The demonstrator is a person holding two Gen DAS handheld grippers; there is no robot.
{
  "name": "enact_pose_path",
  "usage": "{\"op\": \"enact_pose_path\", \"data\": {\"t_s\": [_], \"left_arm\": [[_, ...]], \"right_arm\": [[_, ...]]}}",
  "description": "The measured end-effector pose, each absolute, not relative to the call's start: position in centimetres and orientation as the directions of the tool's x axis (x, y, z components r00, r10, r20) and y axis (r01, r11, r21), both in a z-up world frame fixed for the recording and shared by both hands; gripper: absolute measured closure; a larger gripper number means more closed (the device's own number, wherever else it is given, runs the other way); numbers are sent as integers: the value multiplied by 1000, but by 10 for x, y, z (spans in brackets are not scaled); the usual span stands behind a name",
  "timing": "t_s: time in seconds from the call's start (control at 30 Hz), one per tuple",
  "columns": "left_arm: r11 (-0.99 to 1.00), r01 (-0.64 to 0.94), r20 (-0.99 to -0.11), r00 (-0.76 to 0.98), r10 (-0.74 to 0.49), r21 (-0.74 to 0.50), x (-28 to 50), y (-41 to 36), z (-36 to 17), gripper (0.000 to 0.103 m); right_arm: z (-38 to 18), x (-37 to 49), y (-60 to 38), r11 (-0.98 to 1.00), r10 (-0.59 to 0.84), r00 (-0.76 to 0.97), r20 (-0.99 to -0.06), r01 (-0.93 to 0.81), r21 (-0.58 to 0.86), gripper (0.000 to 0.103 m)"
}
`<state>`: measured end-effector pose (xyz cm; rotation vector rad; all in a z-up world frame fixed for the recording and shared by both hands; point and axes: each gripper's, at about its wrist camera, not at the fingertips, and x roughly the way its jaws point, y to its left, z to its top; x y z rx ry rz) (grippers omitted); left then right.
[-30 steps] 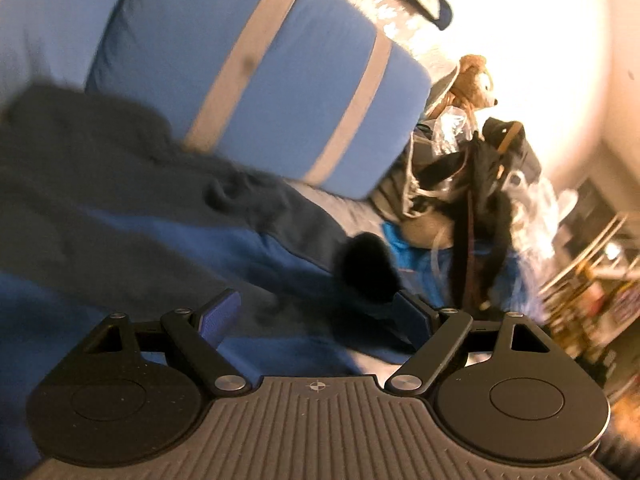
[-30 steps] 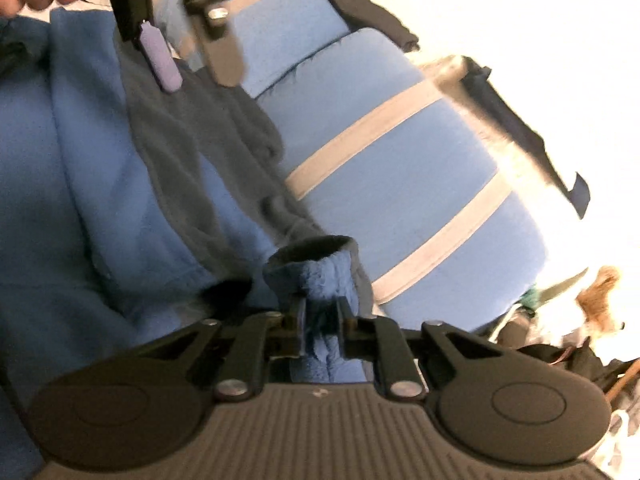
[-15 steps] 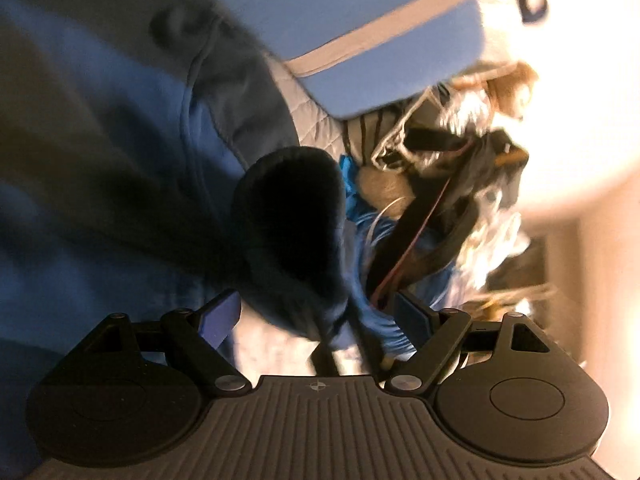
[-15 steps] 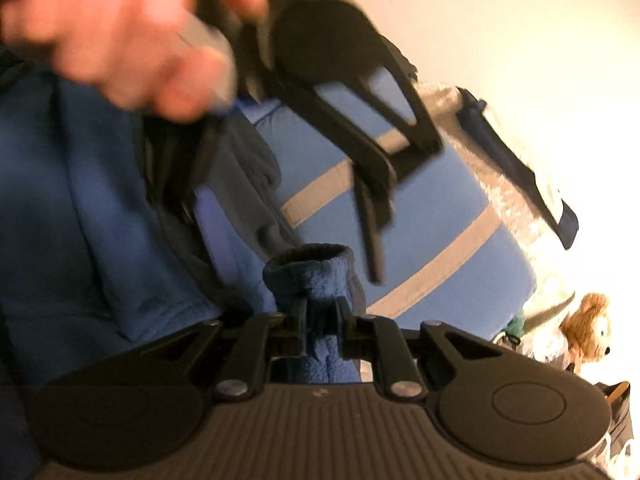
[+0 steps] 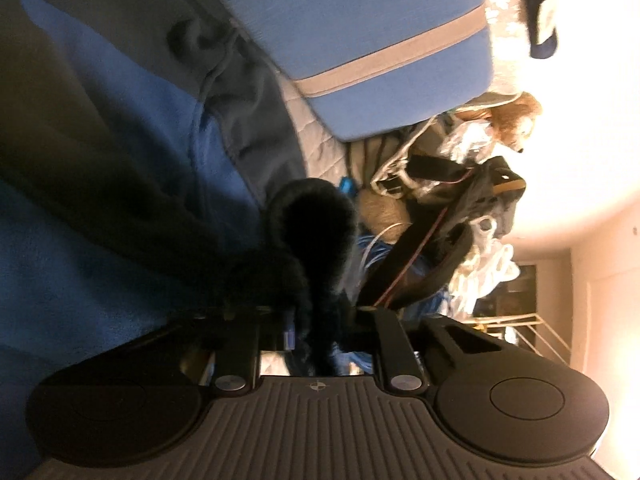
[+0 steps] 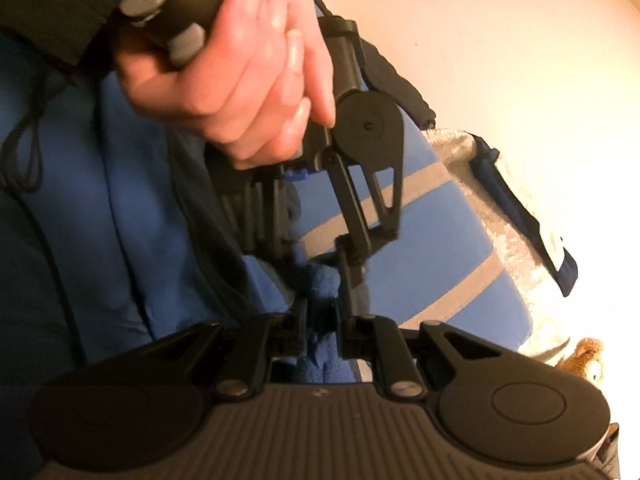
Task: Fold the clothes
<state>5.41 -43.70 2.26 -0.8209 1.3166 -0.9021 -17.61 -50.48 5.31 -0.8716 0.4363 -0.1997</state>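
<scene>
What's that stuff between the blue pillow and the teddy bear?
In the left wrist view, grey quilted bedding and crinkly plastic bags lie between the striped blue pillow and the teddy bear.

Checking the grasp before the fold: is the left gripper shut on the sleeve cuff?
Shut. The left gripper has its fingers drawn together on the dark sleeve cuff, whose fleece bunches between them.

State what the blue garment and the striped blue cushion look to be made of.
Blue-and-grey garment: probably fleece; matte, its cuff showing fuzzy nap. Blue cushion with grey stripes: seemingly smooth woven fabric; flat, no pile, though blurred.
</scene>
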Motion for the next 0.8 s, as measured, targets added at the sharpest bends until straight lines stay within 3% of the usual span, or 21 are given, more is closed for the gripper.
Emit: {"op": "enact_pose_path", "data": {"t_s": [0.07, 0.13, 0.17, 0.53, 0.8], "left_arm": [[421, 120, -417, 59, -907, -899, 52, -432, 33, 87], [406, 147, -398, 81, -914, -902, 49, -426, 44, 88], [397, 159, -387, 91, -917, -904, 49, -423, 49, 88], [330, 247, -288, 191, -938, -911, 53, -392, 96, 89], [312, 256, -232, 297, -926, -915, 56, -361, 128, 89]], "right_arm": [[55, -179, -507, 646, -340, 899, -276, 10, -764, 50], [54, -178, -512, 646, -376, 888, -264, 47, -762, 30], [51, -176, -516, 642, -397, 881, -256, 67, -764, 27], [26, -157, -576, 591, -624, 758, -191, 297, -750, 17], [45, -150, -627, 687, -666, 683, -301, 403, -604, 12]]}}
